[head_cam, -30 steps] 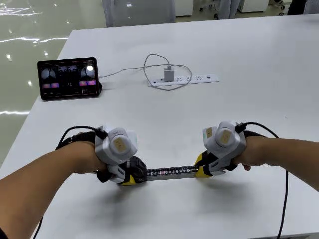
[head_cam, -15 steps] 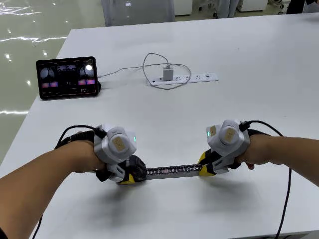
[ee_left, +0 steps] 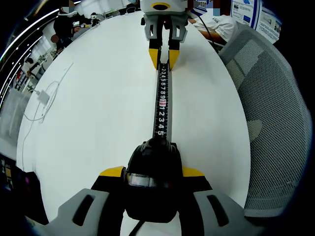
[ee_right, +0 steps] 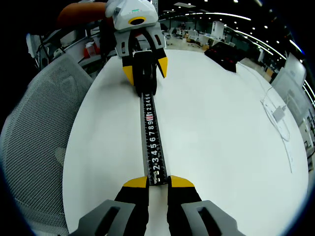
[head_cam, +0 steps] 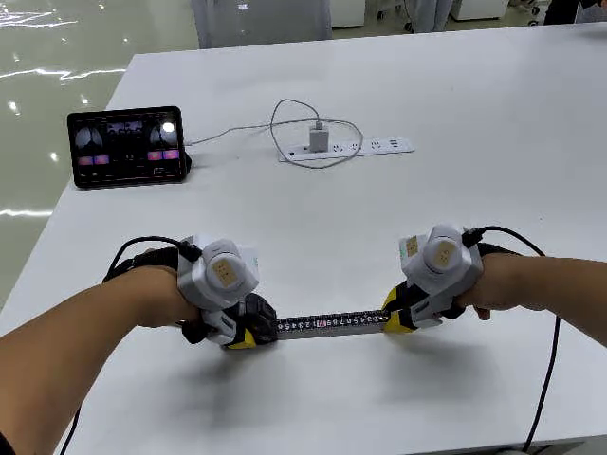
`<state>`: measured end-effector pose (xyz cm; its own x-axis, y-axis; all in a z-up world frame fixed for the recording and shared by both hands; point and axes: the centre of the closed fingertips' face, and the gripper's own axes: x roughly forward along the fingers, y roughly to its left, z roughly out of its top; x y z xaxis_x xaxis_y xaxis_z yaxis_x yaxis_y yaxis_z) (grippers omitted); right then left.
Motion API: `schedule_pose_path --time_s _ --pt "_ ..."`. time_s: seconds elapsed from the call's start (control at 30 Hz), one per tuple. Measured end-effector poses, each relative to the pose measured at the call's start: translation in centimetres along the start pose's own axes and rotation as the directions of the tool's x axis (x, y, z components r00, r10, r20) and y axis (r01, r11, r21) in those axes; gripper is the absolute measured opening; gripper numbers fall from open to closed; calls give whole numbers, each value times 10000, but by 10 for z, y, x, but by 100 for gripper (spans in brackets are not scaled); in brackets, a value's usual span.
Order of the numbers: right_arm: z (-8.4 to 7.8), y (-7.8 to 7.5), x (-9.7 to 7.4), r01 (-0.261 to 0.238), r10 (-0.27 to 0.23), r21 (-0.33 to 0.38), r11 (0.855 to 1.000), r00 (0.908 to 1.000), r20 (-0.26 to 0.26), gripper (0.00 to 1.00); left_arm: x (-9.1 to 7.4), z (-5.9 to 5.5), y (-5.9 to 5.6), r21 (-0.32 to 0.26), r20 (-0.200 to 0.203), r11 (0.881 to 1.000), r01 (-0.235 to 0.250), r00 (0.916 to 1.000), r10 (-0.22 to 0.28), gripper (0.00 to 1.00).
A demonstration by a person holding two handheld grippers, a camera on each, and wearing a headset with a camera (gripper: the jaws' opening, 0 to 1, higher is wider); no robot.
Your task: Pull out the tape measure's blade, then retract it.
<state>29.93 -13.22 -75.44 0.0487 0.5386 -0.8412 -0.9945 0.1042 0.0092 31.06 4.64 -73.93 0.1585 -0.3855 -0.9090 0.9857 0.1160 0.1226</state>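
Note:
A black and yellow tape measure case [head_cam: 256,322] [ee_left: 150,179] [ee_right: 144,66] sits clamped in my left gripper [head_cam: 248,327] [ee_left: 152,172], low at the table's near left. Its numbered blade [head_cam: 332,323] [ee_left: 161,101] [ee_right: 151,142] runs flat just above the white table [head_cam: 313,218] to my right gripper [head_cam: 396,320] [ee_right: 157,184]. That gripper's yellow-tipped fingers [ee_right: 135,183] are shut on the blade's end. In the left gripper view the right gripper [ee_left: 164,58] faces me at the far end of the blade; in the right gripper view the left gripper [ee_right: 143,61] does the same.
A dark tablet [head_cam: 126,146] stands at the table's left. A white power strip [head_cam: 346,149] with a plugged charger and looped cable [head_cam: 303,133] lies further back. A mesh chair [ee_left: 275,123] stands beside the table edge. Black cables [head_cam: 545,370] trail from both grippers.
My right gripper has moved further right with the blade's end, so more blade shows between the grippers. The left gripper and case stay about where they were.

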Motion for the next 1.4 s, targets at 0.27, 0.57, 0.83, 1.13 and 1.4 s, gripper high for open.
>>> schedule_pose_path --time_s 0.27,0.57,0.83,1.13,1.4 --pt "-7 -1 -4 37 -37 36 10000 10000 -68 10 0 0 0 -5 2 10000 -5 10000 5 36" --pt "-13 -2 -9 85 -85 -25 10000 9999 -145 10 0 1 0 -35 47 10000 -30 10000 30 36" --pt "-18 -3 -12 84 -86 -79 9999 9996 -265 10 0 1 0 -41 61 10000 -37 10000 37 36" --pt "-24 -4 -16 125 -125 5 9999 9995 -288 10 0 1 0 -45 85 10000 -44 10000 44 36" --pt "-29 -5 -19 153 -151 30 9999 9994 -321 10 0 1 0 -58 85 10000 -42 10000 42 36"
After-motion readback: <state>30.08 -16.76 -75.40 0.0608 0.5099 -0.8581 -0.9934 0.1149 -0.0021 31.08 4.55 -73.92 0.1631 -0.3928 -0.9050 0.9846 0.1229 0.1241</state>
